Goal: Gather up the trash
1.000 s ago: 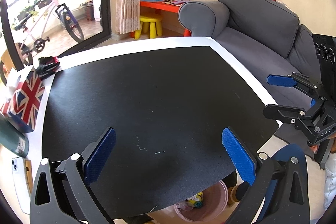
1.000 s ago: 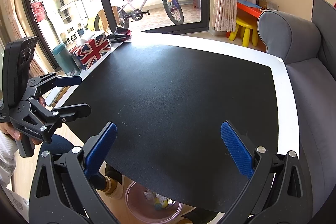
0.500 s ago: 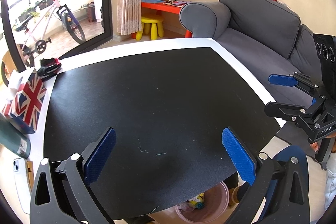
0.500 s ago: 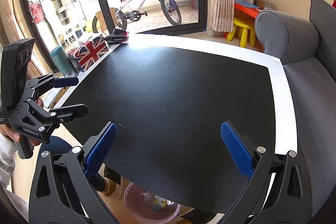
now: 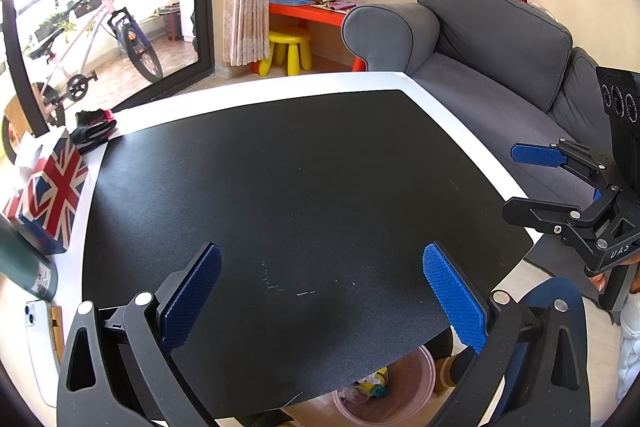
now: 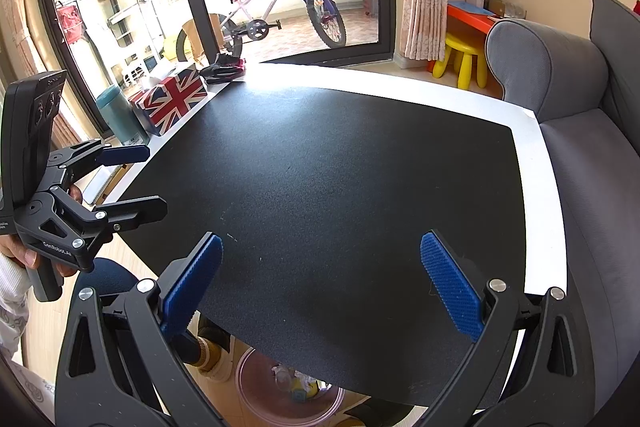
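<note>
Both the left tongs [image 5: 322,291] and the right tongs [image 6: 320,281] gape wide, side by side, gripping nothing.

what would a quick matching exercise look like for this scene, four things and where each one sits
Things:
1. pink bin
2. flag-print box
3. yellow stool
4. phone

Places:
A. on the floor by the orange desk
B. flat on the table's left edge, nearest the person
C. below the table's near edge, holding trash
D. on the table's left edge, between a teal bottle and black gloves

Pairs: 1-C, 2-D, 3-A, 4-B
</note>
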